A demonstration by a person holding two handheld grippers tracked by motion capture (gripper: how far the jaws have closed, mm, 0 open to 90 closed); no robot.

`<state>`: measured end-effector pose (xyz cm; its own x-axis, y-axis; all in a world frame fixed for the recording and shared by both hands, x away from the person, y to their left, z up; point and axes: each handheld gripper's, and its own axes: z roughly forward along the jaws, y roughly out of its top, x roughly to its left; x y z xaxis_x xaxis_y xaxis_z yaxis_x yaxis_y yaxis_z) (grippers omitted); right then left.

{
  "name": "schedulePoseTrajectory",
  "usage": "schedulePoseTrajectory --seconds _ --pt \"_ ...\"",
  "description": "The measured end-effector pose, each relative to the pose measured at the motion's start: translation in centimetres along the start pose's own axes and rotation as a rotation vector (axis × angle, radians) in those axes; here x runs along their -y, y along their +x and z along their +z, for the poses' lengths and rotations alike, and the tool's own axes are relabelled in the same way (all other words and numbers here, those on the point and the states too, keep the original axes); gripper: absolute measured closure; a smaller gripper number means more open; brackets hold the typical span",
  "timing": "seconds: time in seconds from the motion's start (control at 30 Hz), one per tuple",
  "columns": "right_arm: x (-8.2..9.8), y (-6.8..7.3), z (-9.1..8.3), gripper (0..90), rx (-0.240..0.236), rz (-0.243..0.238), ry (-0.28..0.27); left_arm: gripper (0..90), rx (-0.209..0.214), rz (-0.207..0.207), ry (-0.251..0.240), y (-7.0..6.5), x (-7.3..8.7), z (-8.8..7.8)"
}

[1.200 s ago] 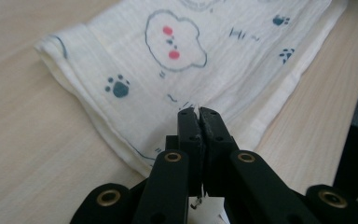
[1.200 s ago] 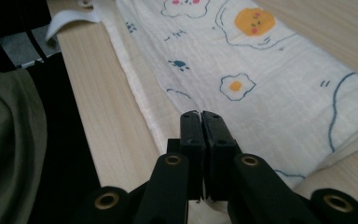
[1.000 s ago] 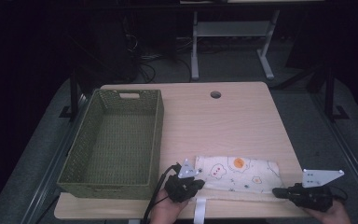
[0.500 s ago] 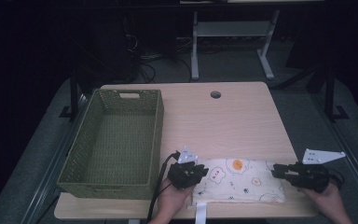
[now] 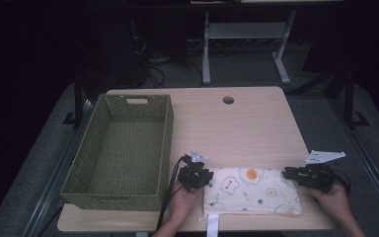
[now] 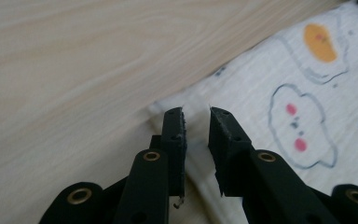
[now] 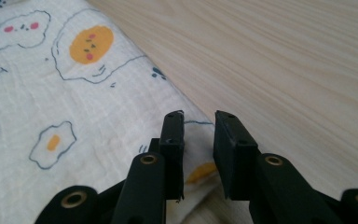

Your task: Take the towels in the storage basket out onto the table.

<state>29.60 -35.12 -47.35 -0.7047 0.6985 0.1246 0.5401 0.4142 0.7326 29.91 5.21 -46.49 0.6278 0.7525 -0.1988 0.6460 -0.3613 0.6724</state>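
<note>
From up top, the printed cloth (image 5: 251, 190) was lying flat near the front edge of the wooden table (image 5: 246, 128), folded into a wide rectangle with a little white strap hanging over the edge. The left gripper (image 5: 193, 177) sat right at the cloth's left end and the right gripper (image 5: 308, 175) at its right end, each in one of the person's hands. The green woven basket (image 5: 123, 148) was off to the left, just beside the left gripper, and from where I stood I couldn't see anything in it.

In the left gripper view, the jaws had just been opening and stood a bit apart, low over the cloth's corner (image 6: 186, 100) where it meets the bare tabletop (image 6: 74, 70). There was a gap between the pads and nothing was pinched. The cloud face and fried egg prints were off to the right.

The right gripper view was pretty much the same deal. Those jaws had come open and then eased in slightly, but there was a clear gap, with the cloth's edge (image 7: 198, 122) running under it. The pads weren't pressing on the fabric (image 7: 74, 93), and there was plain wood (image 7: 284, 60) to the right.
</note>
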Motion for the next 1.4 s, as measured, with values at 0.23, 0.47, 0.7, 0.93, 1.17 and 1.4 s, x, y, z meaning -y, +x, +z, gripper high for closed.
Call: schedulePoseTrajectory --seconds 0.23,0.47,0.7,0.93,1.17,1.4 --pt "-0.3 -0.4 -0.8 69.0 -0.003 0.013 -0.027 73.1 -0.006 -0.021 -0.062 0.3 -0.4 -0.7" --pt "-0.6 -1.9 -1.2 64.5 0.010 0.082 -0.033 64.9 0.009 -0.051 -0.090 1.0 -1.2 0.1" --pt "-0.4 -2.3 -0.8 63.1 -0.069 0.112 -0.007 57.7 0.016 -0.083 -0.061 1.5 -1.2 0.8" --pt "-0.5 -1.9 -0.3 66.1 -0.077 0.092 0.037 67.1 0.021 -0.076 -0.034 1.4 -1.0 1.2" --pt "-0.6 -2.2 -0.1 86.0 -0.094 0.089 0.055 84.2 0.039 -0.072 -0.033 1.4 -1.0 1.3" --pt "-0.9 -2.9 -0.6 86.8 -0.090 0.123 0.033 87.1 0.059 -0.098 -0.064 1.7 -1.4 1.5"
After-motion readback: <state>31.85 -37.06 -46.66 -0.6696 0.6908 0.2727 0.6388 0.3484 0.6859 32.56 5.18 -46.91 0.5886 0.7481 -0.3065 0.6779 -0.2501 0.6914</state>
